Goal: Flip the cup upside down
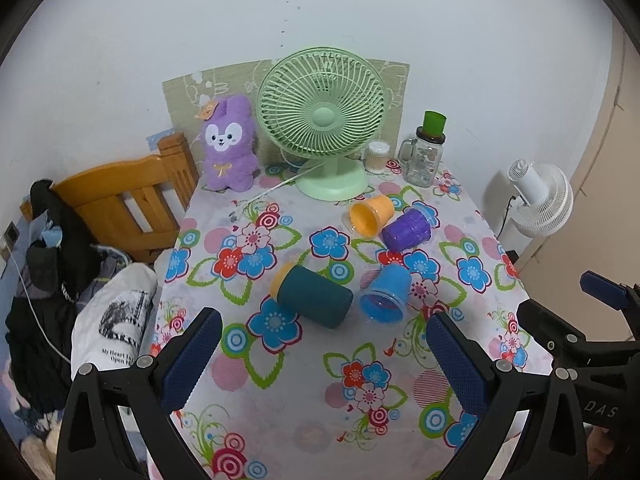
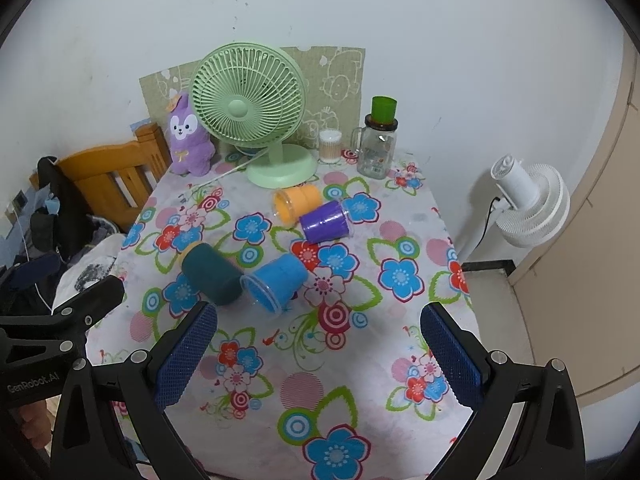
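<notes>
**Four plastic cups on their sides, both grippers wide and empty**

The left gripper (image 1: 320, 354) hangs above the near part of the flower-printed tablecloth (image 1: 304, 384), its blue-padded fingers (image 1: 192, 356) spread wide with nothing between them; the right gripper (image 2: 318, 354) hovers likewise, fingers (image 2: 186, 354) far apart and holding nothing (each gripper shows at the edge of the other's view).

All four cups lie tipped over on the cloth; the dark teal cylindrical cup (image 1: 316, 296) lies nearest the left gripper, its yellow-orange end pointing toward the back left; just beside it on the right lies the blue plastic cup (image 1: 386, 294), its clear-rimmed mouth facing the grippers; whether these two touch I cannot tell. Farther back, the orange plastic cup (image 1: 372, 214) and the purple ribbed plastic cup (image 1: 408, 230) lie close together, seemingly touching.

At the back of the table stand a pale green desk fan (image 1: 322, 120), a purple plush rabbit (image 1: 230, 144) left of it, and a clear glass jar with a handle (image 1: 424, 156) right of it, a green tumbler (image 1: 435, 122) set on its lid; a small container of cotton swabs (image 1: 378, 156) stands between fan and jar. A white fan (image 1: 540, 200) stands off the table to the right; a wooden bed frame (image 1: 132, 196) lies to the left.
</notes>
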`<state>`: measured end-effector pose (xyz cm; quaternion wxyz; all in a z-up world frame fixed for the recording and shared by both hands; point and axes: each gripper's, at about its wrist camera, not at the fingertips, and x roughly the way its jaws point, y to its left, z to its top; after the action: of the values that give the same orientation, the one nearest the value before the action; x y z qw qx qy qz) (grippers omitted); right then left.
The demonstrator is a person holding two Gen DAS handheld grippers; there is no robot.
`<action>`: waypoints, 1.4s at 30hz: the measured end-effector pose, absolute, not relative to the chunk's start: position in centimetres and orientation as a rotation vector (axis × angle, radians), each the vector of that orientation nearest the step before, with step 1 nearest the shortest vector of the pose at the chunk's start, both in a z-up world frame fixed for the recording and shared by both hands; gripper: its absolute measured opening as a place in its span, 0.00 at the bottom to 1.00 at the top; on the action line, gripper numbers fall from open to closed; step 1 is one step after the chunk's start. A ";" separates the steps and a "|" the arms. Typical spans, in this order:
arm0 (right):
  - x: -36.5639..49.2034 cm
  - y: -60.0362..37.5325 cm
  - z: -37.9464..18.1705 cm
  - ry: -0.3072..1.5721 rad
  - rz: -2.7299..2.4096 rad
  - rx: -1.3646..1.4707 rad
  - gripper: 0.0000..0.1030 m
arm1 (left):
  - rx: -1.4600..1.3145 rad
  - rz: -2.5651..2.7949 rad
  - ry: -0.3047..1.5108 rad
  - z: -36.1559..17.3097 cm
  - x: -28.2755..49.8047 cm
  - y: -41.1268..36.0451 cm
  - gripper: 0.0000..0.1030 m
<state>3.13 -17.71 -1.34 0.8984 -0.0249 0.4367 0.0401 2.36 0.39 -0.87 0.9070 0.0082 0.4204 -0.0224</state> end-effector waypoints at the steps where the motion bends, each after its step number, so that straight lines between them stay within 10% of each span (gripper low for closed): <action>1: 3.3 -17.7 -1.4 0.910 0.083 -0.044 1.00 | 0.023 -0.055 0.869 -0.9 2.6 0.5 1.00; 42: 15.5 -21.8 -9.7 1.010 0.020 0.006 1.00 | 0.337 -0.443 0.995 -9.9 18.4 -5.5 1.00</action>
<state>15.52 -21.82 -9.72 0.8751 0.0030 0.4837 0.0096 18.39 -5.51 -9.94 0.8418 0.1593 0.4712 -0.2098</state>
